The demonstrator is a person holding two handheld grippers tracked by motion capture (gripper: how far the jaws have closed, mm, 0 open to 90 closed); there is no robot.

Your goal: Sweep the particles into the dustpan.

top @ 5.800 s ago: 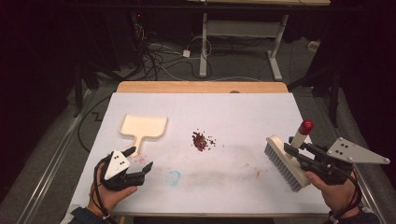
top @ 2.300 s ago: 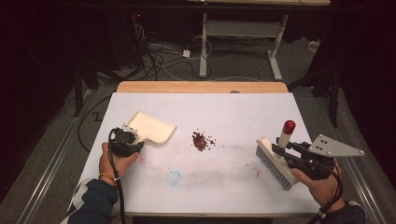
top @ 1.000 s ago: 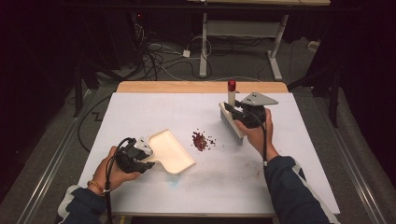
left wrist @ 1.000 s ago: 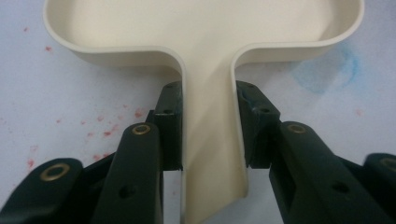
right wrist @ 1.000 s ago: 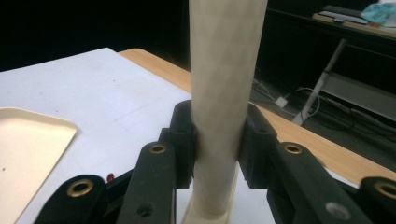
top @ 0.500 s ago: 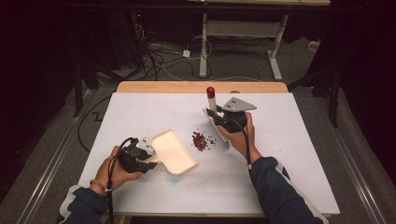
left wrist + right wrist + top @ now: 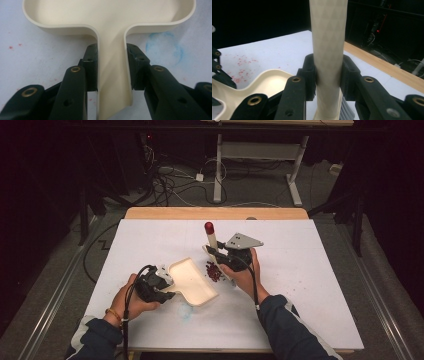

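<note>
Now left tongs [image 7: 111, 75] pinch the dustpan [image 7: 110, 22] handle, right tongs [image 7: 328, 75] clamp the brush [image 7: 328, 37] handle.

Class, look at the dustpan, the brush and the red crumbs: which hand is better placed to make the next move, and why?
Right. The right gripper clamps the brush just behind the red crumbs, while the left gripper only steadies the dustpan in front of them.

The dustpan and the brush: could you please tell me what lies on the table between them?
In the high view, a small pile of dark red crumbs lies on the white table between the dustpan and the brush.
</note>
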